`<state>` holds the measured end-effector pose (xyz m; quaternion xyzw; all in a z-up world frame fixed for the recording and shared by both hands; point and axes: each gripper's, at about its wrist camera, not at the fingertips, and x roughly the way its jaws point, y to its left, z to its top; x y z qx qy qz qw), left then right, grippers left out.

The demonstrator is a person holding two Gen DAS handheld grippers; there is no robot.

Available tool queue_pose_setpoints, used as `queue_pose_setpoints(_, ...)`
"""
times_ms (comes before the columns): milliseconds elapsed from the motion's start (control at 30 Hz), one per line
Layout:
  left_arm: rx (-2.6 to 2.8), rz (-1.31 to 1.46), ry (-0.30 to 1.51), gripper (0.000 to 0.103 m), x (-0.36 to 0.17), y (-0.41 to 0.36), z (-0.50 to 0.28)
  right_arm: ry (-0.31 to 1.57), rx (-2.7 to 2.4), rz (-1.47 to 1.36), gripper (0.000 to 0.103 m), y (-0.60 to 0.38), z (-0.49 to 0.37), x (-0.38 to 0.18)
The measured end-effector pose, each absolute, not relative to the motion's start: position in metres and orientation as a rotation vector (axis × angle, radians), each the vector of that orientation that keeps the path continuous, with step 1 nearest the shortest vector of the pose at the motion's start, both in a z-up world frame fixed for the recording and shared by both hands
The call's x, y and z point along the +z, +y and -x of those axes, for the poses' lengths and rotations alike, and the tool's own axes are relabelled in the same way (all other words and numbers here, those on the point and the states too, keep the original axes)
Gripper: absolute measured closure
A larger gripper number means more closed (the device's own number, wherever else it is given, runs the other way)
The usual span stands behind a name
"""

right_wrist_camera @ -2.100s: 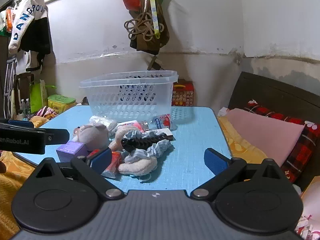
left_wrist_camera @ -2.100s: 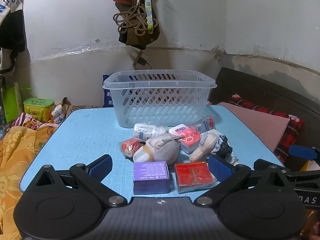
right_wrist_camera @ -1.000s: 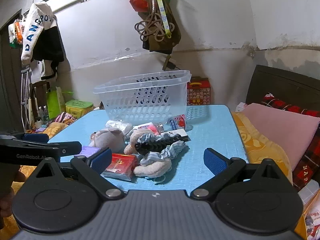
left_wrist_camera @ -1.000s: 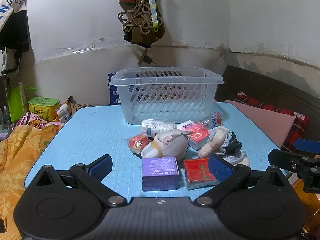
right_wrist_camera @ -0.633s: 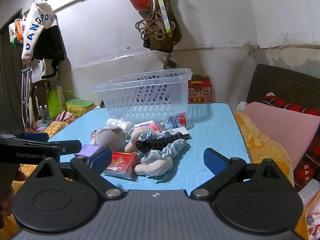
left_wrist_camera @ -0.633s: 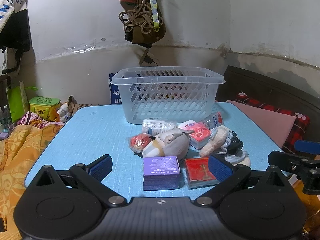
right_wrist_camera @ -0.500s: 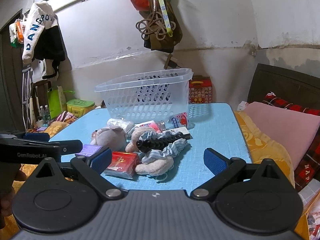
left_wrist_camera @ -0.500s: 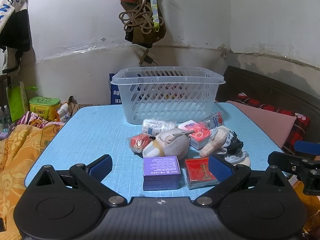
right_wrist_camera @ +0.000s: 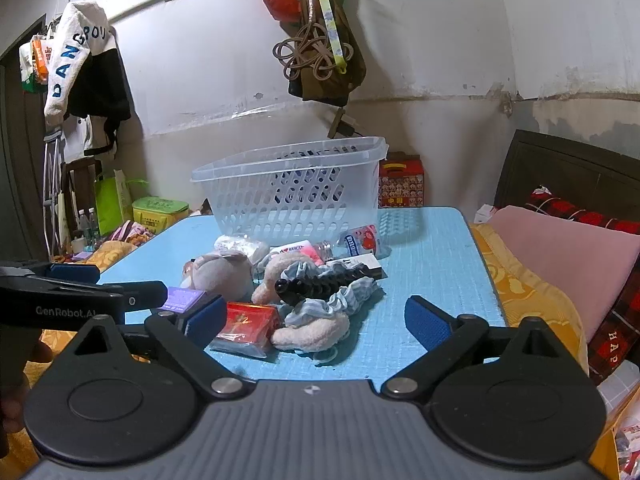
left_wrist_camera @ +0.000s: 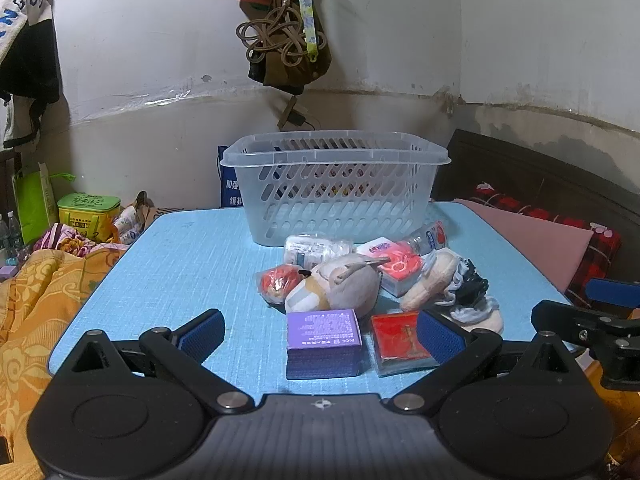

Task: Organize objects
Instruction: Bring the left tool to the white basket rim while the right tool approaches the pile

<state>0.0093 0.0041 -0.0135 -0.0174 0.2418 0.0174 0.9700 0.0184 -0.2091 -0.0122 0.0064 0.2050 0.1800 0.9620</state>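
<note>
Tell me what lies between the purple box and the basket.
In the left wrist view, the grey plush toy and a clear packet lie between the purple box and the basket.

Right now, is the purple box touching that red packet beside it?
Apart. The left wrist view shows a strip of blue table between the purple box and the red packet.

i see the basket (left_wrist_camera: 336, 196) at the back of the worktop (left_wrist_camera: 180, 256). the pile lies just before it: plush toy (left_wrist_camera: 340, 284) in the middle, small box (left_wrist_camera: 323, 334) nearest me, flat packet (left_wrist_camera: 396, 340) right of that box, hair clip (right_wrist_camera: 320, 282) on the scrunchie (right_wrist_camera: 340, 300).
</note>
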Motion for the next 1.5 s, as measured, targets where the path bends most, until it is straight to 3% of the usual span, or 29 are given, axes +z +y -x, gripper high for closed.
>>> queue_pose_setpoints(900,-0.027,0.005,0.441,0.0,-0.006,0.013,-0.042,0.473,0.277,-0.006,0.0,-0.203,-0.067,-0.021)
queue_pose_setpoints(1000,-0.057,-0.017,0.45,0.006,0.009,0.017,-0.051,0.471,0.292,-0.013,0.0,-0.205,-0.07,-0.021)
queue_pose_setpoints(1233,-0.006,-0.038,0.42,0.007,0.07,0.066,-0.118,0.474,0.319,-0.09,0.0,-0.219,-0.081,-0.021)
queue_pose_setpoints(1333,0.017,0.026,0.48,0.021,0.074,0.095,-0.174,0.501,0.318,-0.123,0.0,-0.222,-0.086,-0.02)
queue_pose_setpoints(1467,0.055,0.102,0.553,0.048,0.06,0.117,-0.231,0.475,0.31,-0.104,0.0,-0.221,-0.084,-0.019)
queue_pose_setpoints(1500,0.047,0.101,0.567,0.048,0.057,0.118,-0.237,0.468,0.307,-0.104,0.0,-0.222,-0.083,-0.018)
